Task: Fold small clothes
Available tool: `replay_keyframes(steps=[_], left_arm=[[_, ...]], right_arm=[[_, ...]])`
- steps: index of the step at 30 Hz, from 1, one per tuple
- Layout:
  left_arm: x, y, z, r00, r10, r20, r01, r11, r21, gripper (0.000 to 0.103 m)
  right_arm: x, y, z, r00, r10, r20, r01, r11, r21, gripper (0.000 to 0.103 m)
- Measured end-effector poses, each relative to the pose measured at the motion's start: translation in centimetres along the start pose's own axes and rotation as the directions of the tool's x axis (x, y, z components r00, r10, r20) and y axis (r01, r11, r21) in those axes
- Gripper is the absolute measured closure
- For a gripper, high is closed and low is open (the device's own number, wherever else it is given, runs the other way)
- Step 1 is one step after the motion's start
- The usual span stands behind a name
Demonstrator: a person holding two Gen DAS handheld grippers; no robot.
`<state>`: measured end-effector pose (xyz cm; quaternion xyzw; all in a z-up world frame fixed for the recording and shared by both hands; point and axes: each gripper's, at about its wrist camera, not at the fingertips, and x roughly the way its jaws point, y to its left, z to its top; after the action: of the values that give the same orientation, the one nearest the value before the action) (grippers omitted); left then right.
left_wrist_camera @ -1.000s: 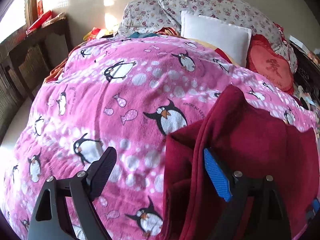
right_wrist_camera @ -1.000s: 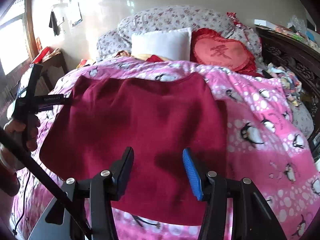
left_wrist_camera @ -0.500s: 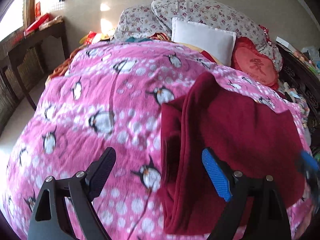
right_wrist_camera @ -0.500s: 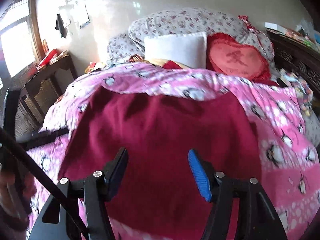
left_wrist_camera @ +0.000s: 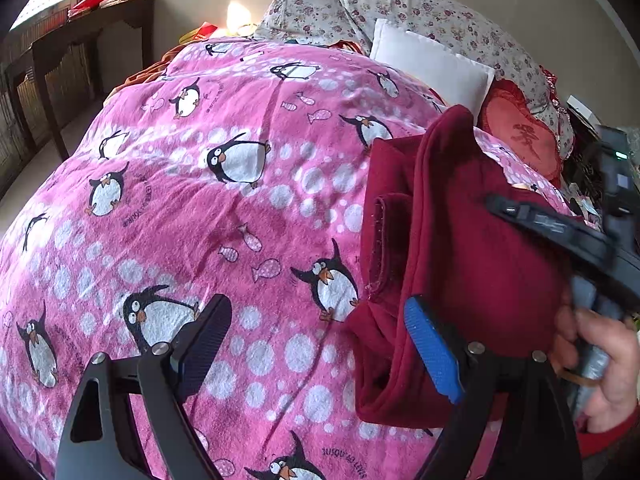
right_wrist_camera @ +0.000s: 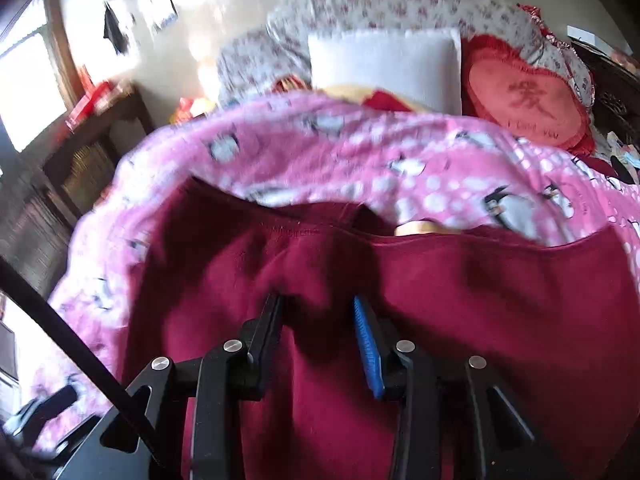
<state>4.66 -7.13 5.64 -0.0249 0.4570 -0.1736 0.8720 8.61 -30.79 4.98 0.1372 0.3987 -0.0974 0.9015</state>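
A dark red garment [left_wrist_camera: 472, 248] lies on the pink penguin blanket [left_wrist_camera: 208, 200], with its left edge folded over into a thick ridge. My left gripper [left_wrist_camera: 316, 344] is open and empty, low over the blanket just left of the garment's near corner. In the right wrist view the garment [right_wrist_camera: 460, 300] fills the lower frame. My right gripper [right_wrist_camera: 318, 340] hangs close over its middle, jaws partly open with cloth showing between them and nothing clamped. The right gripper and the hand holding it also show in the left wrist view [left_wrist_camera: 560, 232].
A white pillow [right_wrist_camera: 384, 64], a red heart cushion [right_wrist_camera: 524, 100] and floral bedding [left_wrist_camera: 420, 20] lie at the head of the bed. A dark wooden table [left_wrist_camera: 72, 52] stands left of the bed. Dark furniture [right_wrist_camera: 616, 88] with clutter stands on the right.
My right gripper has moved down and forward onto the garment and its jaws have narrowed. My left gripper has drawn back and left; the right hand has come into its view.
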Motion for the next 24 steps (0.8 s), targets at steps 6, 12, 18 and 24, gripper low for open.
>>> replay_keyframes(steps=[6,12,18,24], left_arm=[[-1.1,0.2,-0.4,1.0,-0.007,0.004,0.007,1.0,0.004,0.015],[-3.1,-0.6,-1.2,1.0,-0.017,-0.006,0.017,0.999,0.032,0.015],[-5.3,-0.4,-2.4,1.0,0.002,-0.025,0.0,0.999,0.044,0.015],[-5.8,-0.1,-3.3,0.999,-0.014,-0.029,0.015,0.999,0.037,0.015]], right_arm=[[-2.9,1.2,-0.4,0.998,0.028,0.052,-0.027,1.0,-0.015,0.061],[-5.0,2.9,-1.5,0.996,0.076,0.056,-0.073,0.995,-0.064,0.047],[-1.7,2.5,-2.7,0.998,0.06,-0.016,-0.06,0.998,0.004,0.036],[-6.2,3.4,-2.6,0.991,0.13,0.018,-0.129,0.991,-0.018,0.033]])
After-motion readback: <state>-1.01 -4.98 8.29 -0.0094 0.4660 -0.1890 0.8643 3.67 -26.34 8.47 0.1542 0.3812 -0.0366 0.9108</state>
